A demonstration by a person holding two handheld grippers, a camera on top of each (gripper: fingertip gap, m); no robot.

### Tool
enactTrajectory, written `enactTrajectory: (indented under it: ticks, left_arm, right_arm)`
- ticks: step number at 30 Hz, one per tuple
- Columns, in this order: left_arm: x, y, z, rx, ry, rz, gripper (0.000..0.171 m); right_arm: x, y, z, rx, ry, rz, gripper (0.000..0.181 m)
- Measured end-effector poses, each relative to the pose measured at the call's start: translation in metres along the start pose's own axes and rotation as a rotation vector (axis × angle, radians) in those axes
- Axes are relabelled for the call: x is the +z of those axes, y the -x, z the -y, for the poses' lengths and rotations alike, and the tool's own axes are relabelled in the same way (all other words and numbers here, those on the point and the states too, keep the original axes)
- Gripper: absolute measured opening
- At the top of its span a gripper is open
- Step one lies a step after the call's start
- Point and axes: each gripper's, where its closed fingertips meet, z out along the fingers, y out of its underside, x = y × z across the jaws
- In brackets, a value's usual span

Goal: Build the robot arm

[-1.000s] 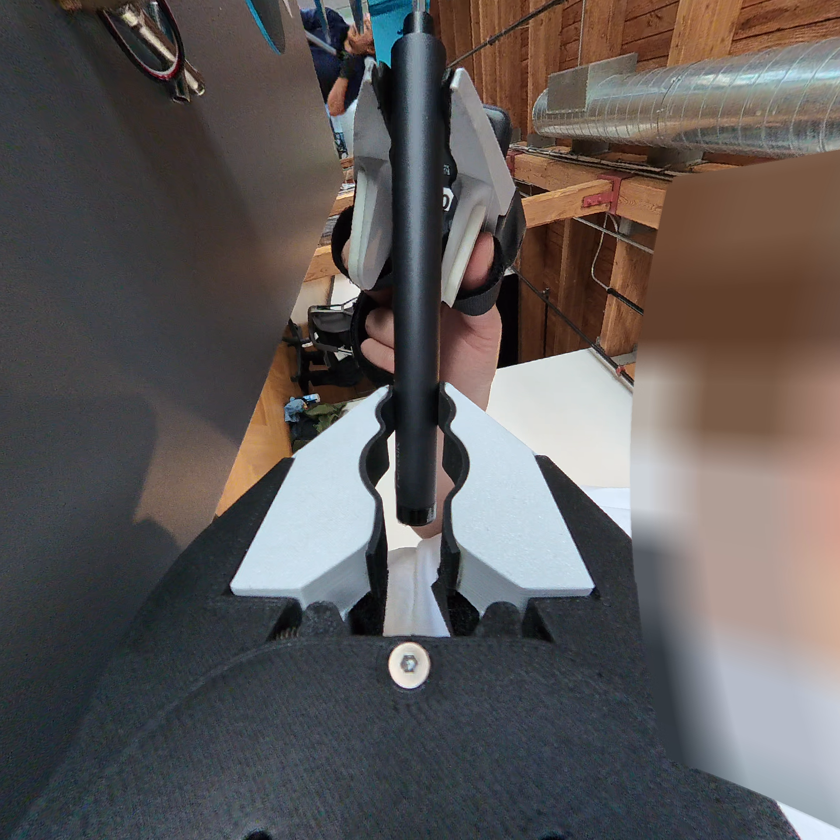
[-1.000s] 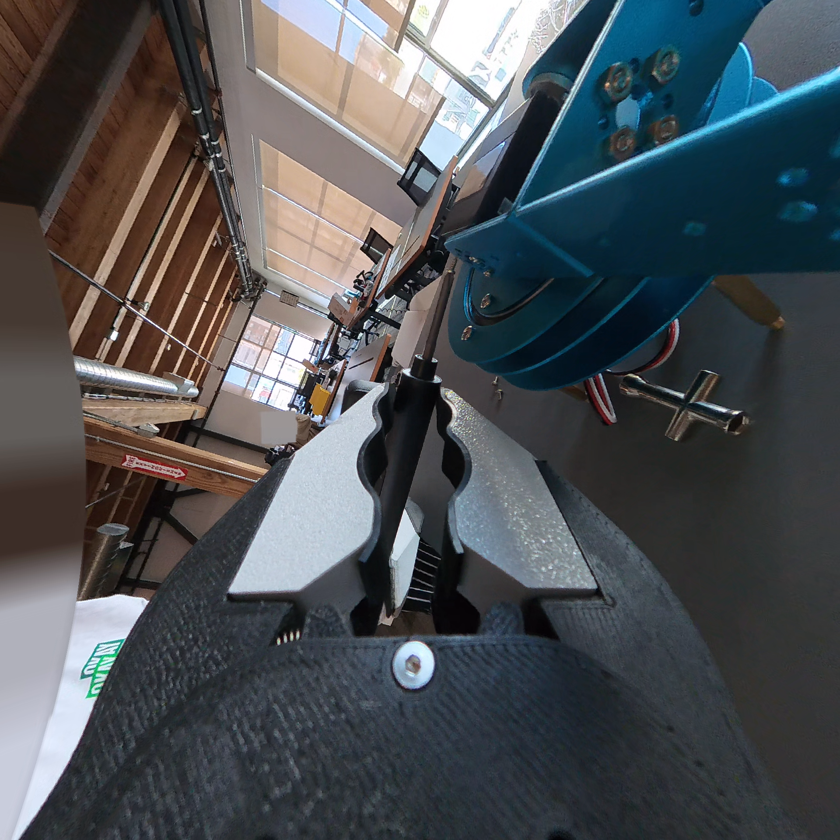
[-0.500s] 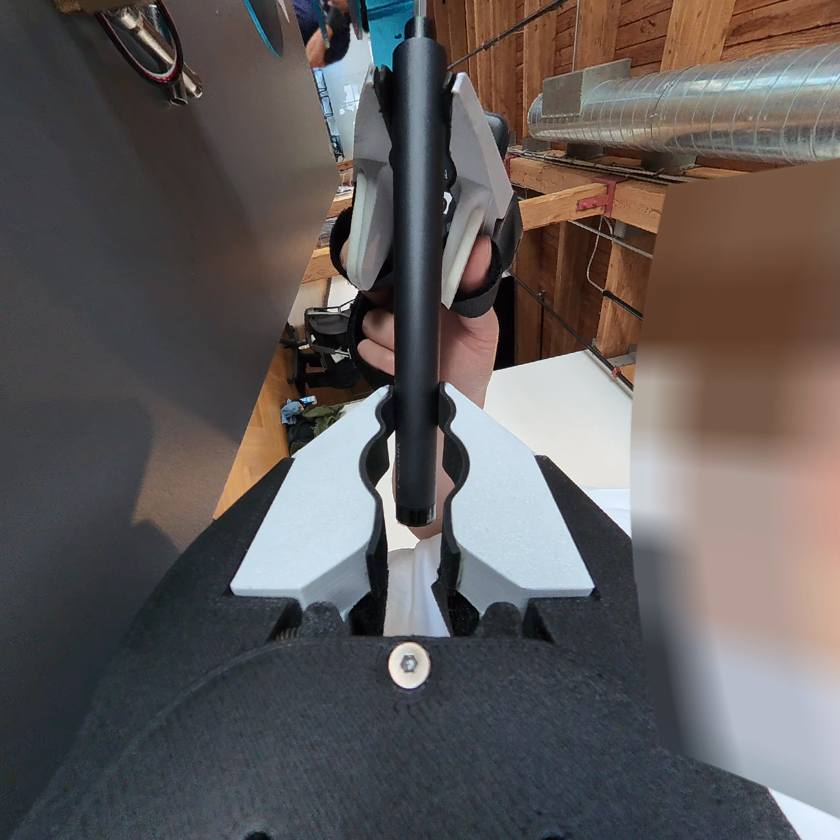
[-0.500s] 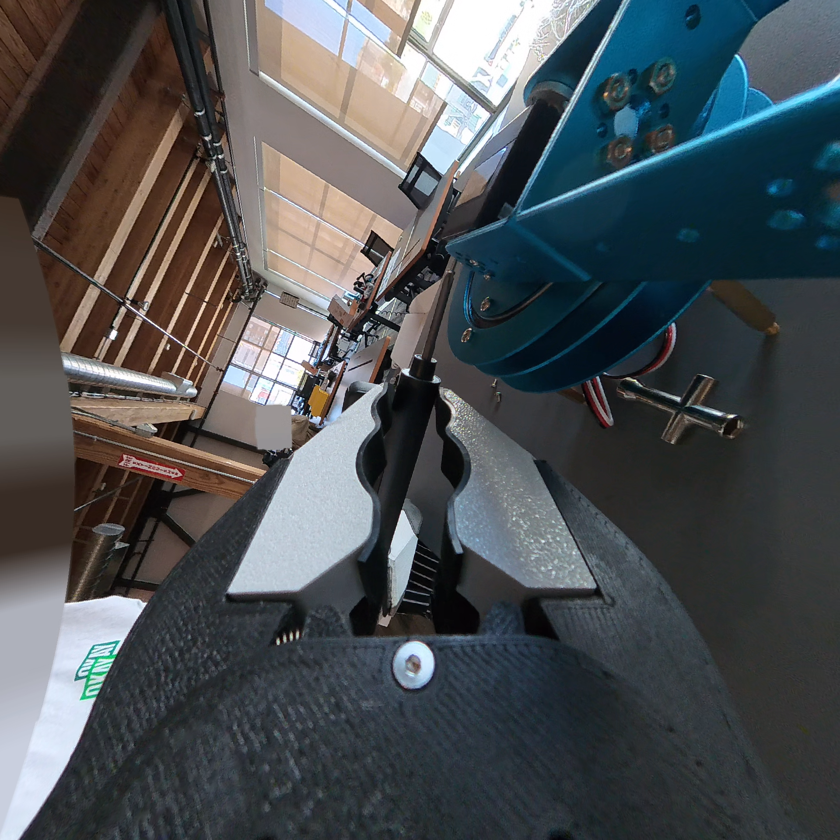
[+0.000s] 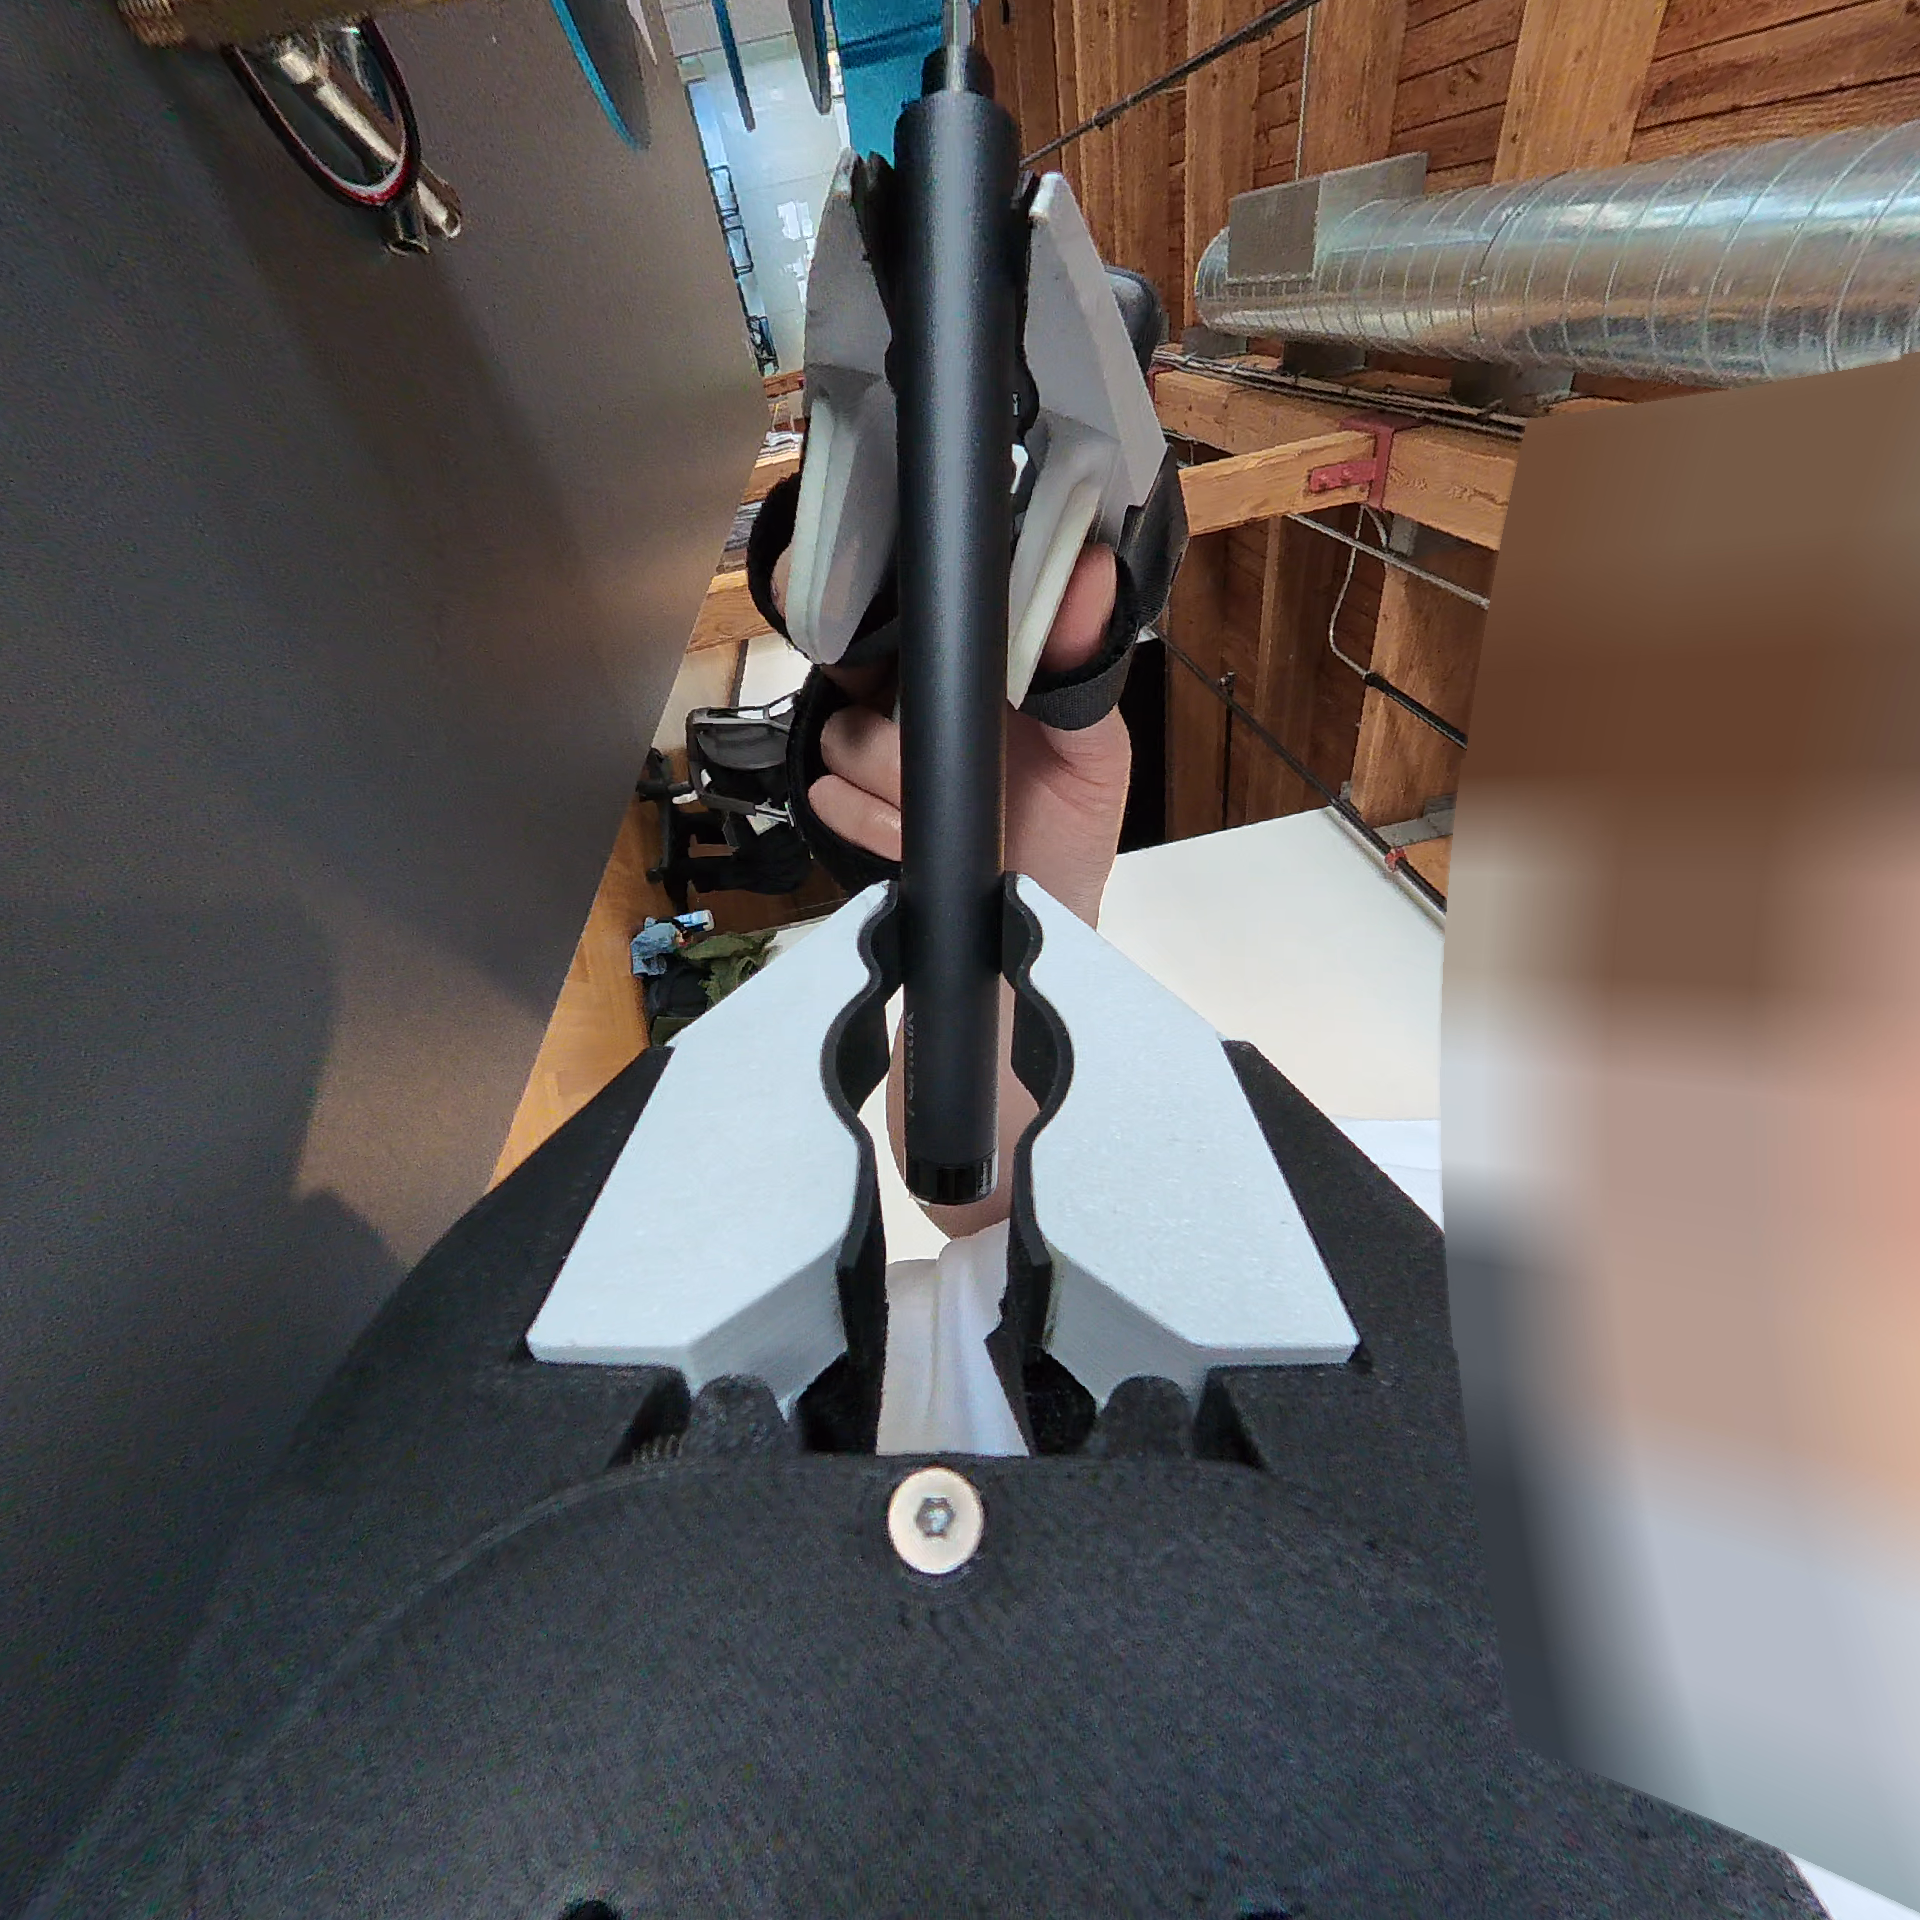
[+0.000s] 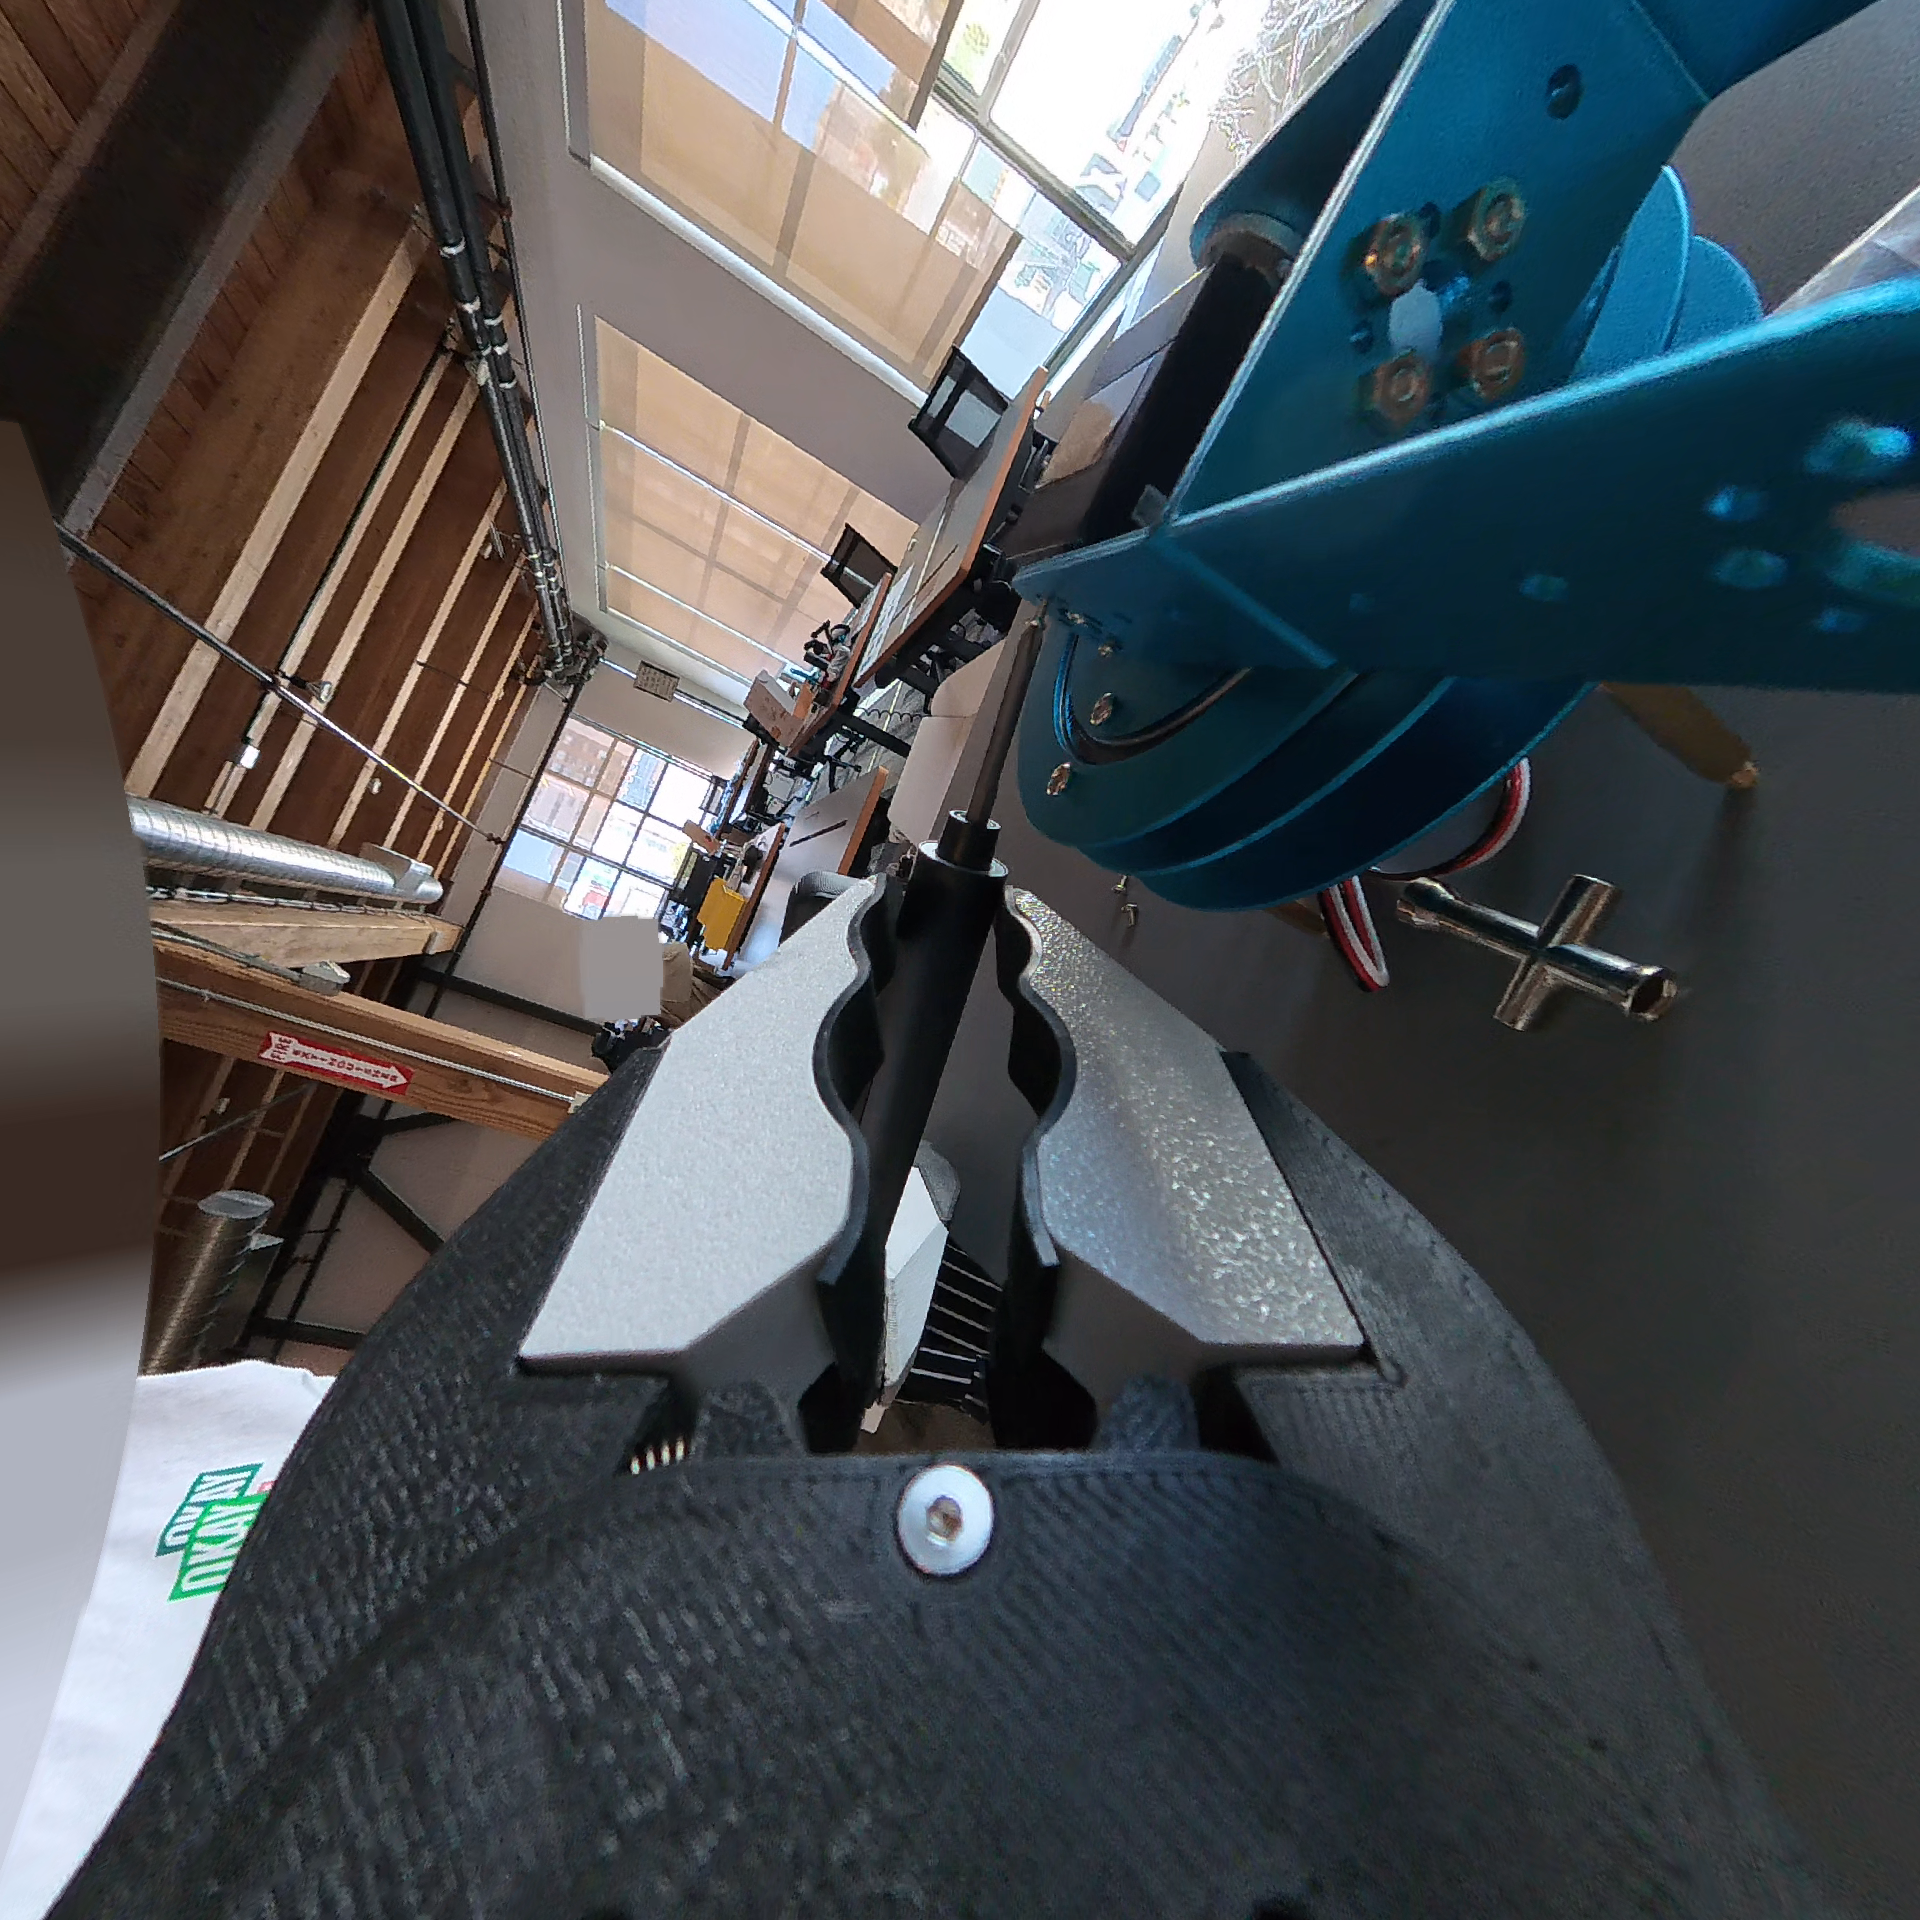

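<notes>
A black cylindrical screwdriver [image 5: 951, 520] is held by both grippers. My left gripper [image 5: 948, 904] is shut on the rear part of its handle. My right gripper [image 6: 945, 894] is shut on the front of the handle [image 6: 925, 1039]; it also shows farther off in the left wrist view [image 5: 951, 182], with a gloved hand [image 5: 1060, 790] behind it. The thin bit [image 6: 1008, 727] reaches to the underside of a bracket on a blue metal assembly [image 6: 1455, 499] with round discs. Whether the bit sits in a screw is hidden.
A chrome cross-shaped wrench [image 6: 1548, 951] lies on the dark grey table surface [image 6: 1558, 1351] beside red, white and black wires under the blue assembly. Small loose screws [image 6: 1127, 899] lie near the discs. A white shirt [image 6: 125, 1558] is close at the lower left. There is about 9 centimeters between the tips of the two grippers. To the chrome cross-shaped wrench [image 6: 1548, 951]: right tips about 9 centimeters, left tips about 15 centimeters.
Both grippers keep their hold on the screwdriver. The right wrist view has shifted slightly, so the blue assembly looks a little closer. The bit stays at the bracket.
</notes>
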Motion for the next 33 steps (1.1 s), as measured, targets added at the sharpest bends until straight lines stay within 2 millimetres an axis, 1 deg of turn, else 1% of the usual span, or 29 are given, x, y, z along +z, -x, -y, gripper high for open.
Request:
enactTrajectory:
  ticks: [8, 17, 21, 23, 26, 30, 33]
  left_arm:
    - [0.001, 0.000, 0.001, -0.001, 0.000, 0.002, 0.016]
    - [0.001, -0.005, 0.002, -0.029, -0.026, -0.026, 0.016]
    - [0.001, -0.006, 0.002, -0.022, -0.028, -0.027, 0.016]
    - [0.001, -0.007, 0.003, -0.020, -0.029, -0.027, 0.016]
    - [0.001, -0.007, 0.003, -0.022, -0.032, -0.032, 0.016]
    - [0.001, -0.008, 0.003, -0.028, -0.034, -0.041, 0.016]
    - [0.001, -0.009, 0.003, -0.030, -0.033, -0.043, 0.016]
  right_arm:
    - [0.001, -0.001, 0.001, 0.012, -0.005, 0.009, 0.017]
    - [0.000, 0.001, 0.003, 0.040, -0.018, 0.045, 0.019]
    - [-0.005, 0.001, 0.002, 0.006, -0.021, 0.013, 0.022]
    - [-0.008, 0.002, 0.000, 0.031, -0.026, 0.024, 0.024]
    - [-0.014, 0.007, -0.007, 0.084, -0.036, 0.091, 0.028]
    - [-0.020, 0.017, -0.016, 0.170, -0.058, 0.233, 0.028]
    - [-0.022, 0.016, -0.019, 0.201, -0.063, 0.279, 0.024]
